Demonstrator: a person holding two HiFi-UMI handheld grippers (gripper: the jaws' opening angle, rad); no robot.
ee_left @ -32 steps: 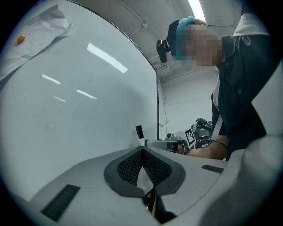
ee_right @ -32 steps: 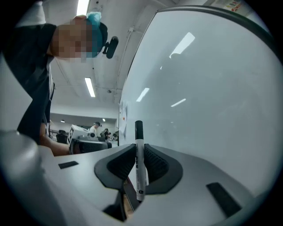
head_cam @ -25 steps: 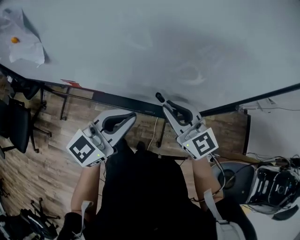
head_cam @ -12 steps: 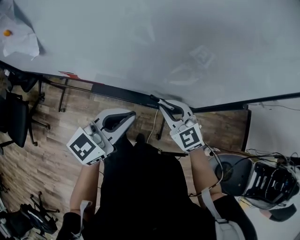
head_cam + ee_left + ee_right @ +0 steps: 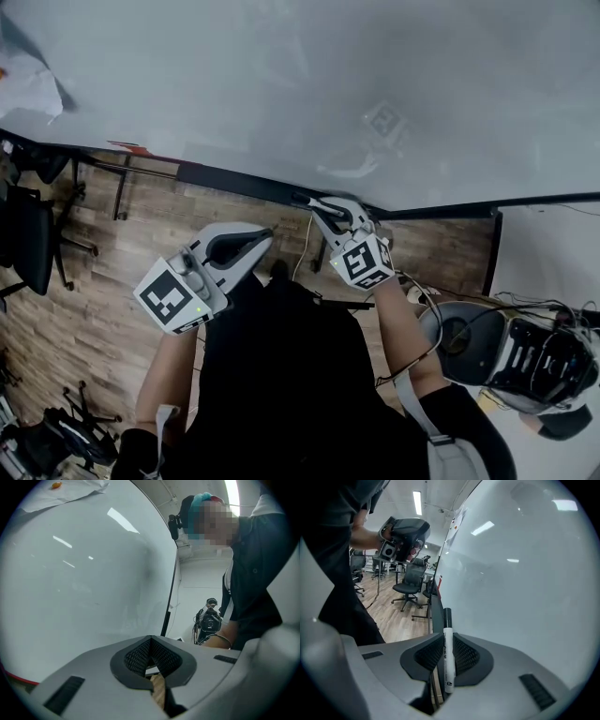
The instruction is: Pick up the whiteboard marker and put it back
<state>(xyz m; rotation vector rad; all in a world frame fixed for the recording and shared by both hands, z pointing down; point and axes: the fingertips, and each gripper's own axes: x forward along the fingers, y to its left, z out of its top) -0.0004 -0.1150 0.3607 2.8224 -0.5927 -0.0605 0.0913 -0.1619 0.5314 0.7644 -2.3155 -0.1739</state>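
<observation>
1. At the lower edge of the whiteboard (image 5: 281, 84), the right hand-held gripper (image 5: 319, 203) pinches the whiteboard marker (image 5: 448, 651) between its pads, black cap jutting past the fingertips.
2. The marker's long axis runs along the jaws, nearly parallel with the black marker tray (image 5: 234, 180) just beneath and ahead; contact with the tray cannot be told.
3. The left hand-held gripper (image 5: 265, 232) hangs well apart over the wooden floor (image 5: 84, 309), jaws pressed together on nothing, leaving the right hand nearer.
4. The tray runs bare ahead of the cap, with the board face close alongside. Setting the marker down likely means keeping it level and clear of the board.
</observation>
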